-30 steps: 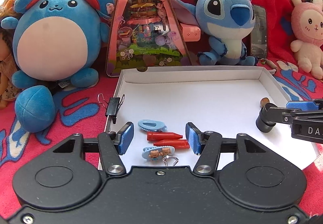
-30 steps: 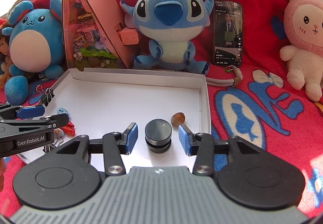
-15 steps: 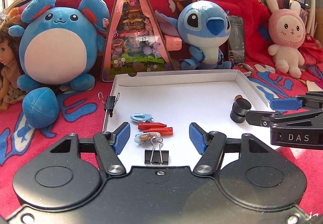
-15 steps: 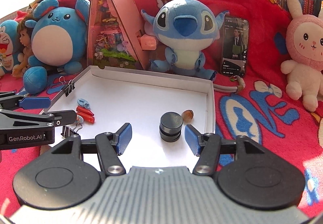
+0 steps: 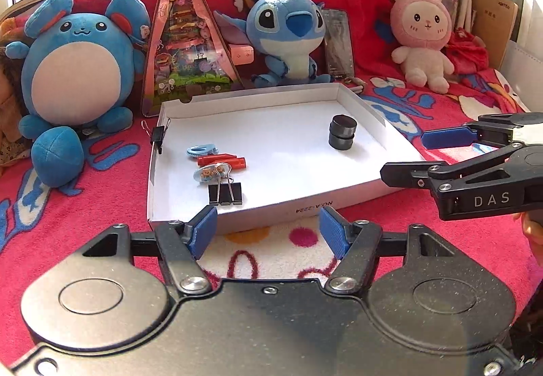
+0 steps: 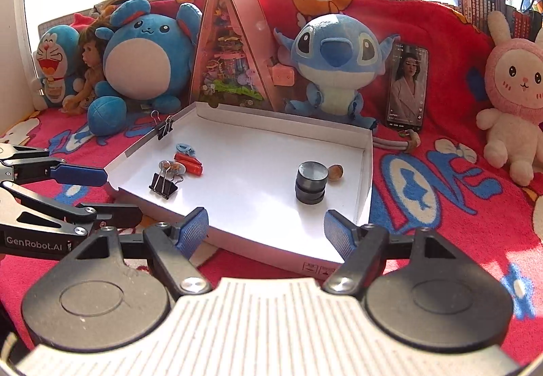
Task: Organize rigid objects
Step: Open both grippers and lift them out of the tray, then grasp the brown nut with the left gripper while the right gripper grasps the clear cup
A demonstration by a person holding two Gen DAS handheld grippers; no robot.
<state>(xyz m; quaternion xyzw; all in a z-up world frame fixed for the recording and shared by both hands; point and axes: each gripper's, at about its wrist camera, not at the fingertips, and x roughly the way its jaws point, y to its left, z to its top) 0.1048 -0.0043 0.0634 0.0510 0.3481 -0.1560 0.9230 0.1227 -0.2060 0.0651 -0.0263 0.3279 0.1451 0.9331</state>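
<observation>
While both grippers hang in front of the white box lid (image 5: 366, 187), their jaws are spread wide and hold nothing. The left gripper (image 5: 268, 231) sits just outside the near wall of the lid, over the red blanket (image 5: 68, 223). The right gripper (image 6: 266, 231) is at the near edge too, more to the right side.

Inside the lid the small things lie in two groups — well apart. On the left are a black binder clip (image 5: 225, 194), a bear hair clip (image 5: 207, 174), two red tubes (image 5: 224, 161) side by side and a light blue hair clip (image 5: 202, 149), all close together. On the right stands a stack of two black round discs (image 6: 312, 182), with a small brown nut (image 6: 336, 171) just beside it near the right wall. Another black binder clip (image 6: 165, 130) is clamped on the lid's left rim.

Behind the lid sit a blue Stitch plush (image 6: 339, 63), a round blue mouse plush (image 5: 78, 63), a pink triangle toy box (image 5: 186, 47), a phone (image 6: 407, 87) and a pink bunny plush (image 5: 422, 33).
</observation>
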